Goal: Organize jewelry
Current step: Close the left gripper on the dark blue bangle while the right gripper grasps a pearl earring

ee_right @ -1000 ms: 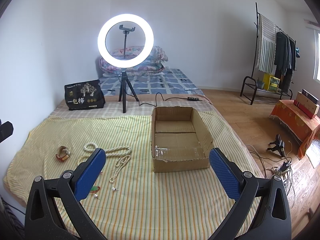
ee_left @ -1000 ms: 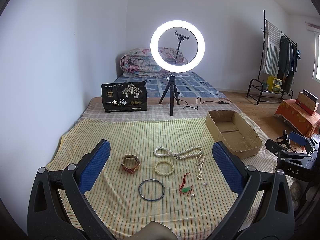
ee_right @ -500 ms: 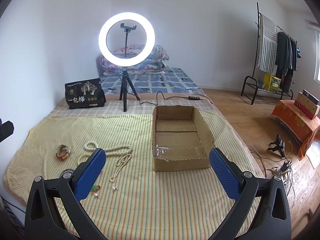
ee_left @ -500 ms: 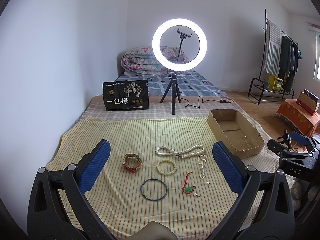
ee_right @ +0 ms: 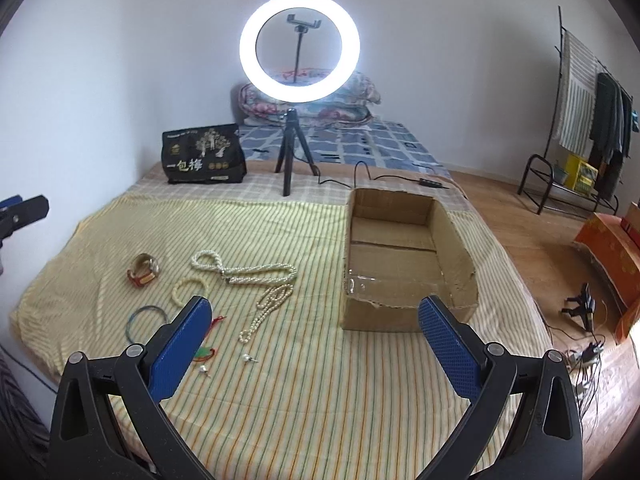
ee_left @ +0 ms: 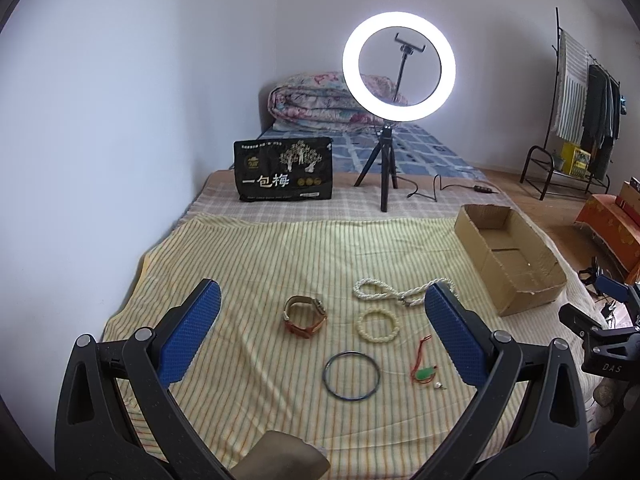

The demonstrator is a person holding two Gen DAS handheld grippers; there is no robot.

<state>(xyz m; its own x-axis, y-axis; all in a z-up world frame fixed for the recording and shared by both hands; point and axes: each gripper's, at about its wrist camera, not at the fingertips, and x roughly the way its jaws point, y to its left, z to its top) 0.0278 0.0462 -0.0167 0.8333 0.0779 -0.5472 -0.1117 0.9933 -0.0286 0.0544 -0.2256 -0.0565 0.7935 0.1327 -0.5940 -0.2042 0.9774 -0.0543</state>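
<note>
Jewelry lies on a yellow striped cloth point(ee_left: 280, 256): a brown strap watch point(ee_left: 305, 317), a twisted pearl necklace point(ee_left: 400, 294), a cream bead bracelet point(ee_left: 379, 323), a dark bangle point(ee_left: 351, 376) and a red-corded green pendant point(ee_left: 424, 373). In the right wrist view a thin pearl strand point(ee_right: 267, 309) and small earrings point(ee_right: 249, 358) also show. An empty cardboard box point(ee_right: 400, 264) stands to the right of them. My left gripper point(ee_left: 320, 328) is open and empty, above the watch and bangle. My right gripper point(ee_right: 314, 344) is open and empty, in front of the box.
A lit ring light on a tripod point(ee_left: 388, 168) and a black printed bag point(ee_left: 285, 169) stand behind the cloth. A folded quilt point(ee_left: 316, 98) lies by the far wall. A clothes rack point(ee_right: 580, 120) and cables on the floor point(ee_right: 584, 332) are at the right.
Both grippers have shifted left and slightly forward over the cloth; the jewelry and box sit further right in both views. Both stay open. Nothing on the cloth has moved.
</note>
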